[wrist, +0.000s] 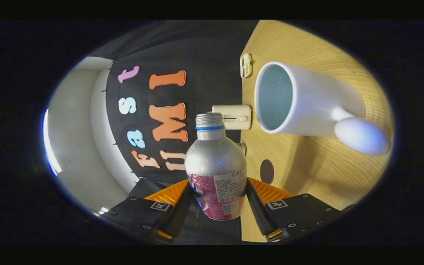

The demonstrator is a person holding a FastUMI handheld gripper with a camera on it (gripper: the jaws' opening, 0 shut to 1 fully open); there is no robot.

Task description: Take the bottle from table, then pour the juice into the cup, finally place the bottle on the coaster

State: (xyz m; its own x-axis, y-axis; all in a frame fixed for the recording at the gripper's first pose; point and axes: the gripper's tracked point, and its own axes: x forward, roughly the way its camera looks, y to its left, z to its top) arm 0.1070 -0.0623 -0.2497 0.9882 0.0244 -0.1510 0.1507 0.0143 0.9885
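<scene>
— Two fingers of the hand-held gripper (217, 206), what are they at?
— Clamped on the bottle (215, 165), one on each side of its labelled lower body; its cap is off and the neck points ahead
— And the cup (300, 103)?
— White, with a handle, standing on the wooden bench (307, 173) just beyond the bottle's mouth; the whole view is rolled sideways
— The coaster (267, 171)?
— A small dark disc on the bench, near the bottle's shoulder, apart from the cup
</scene>
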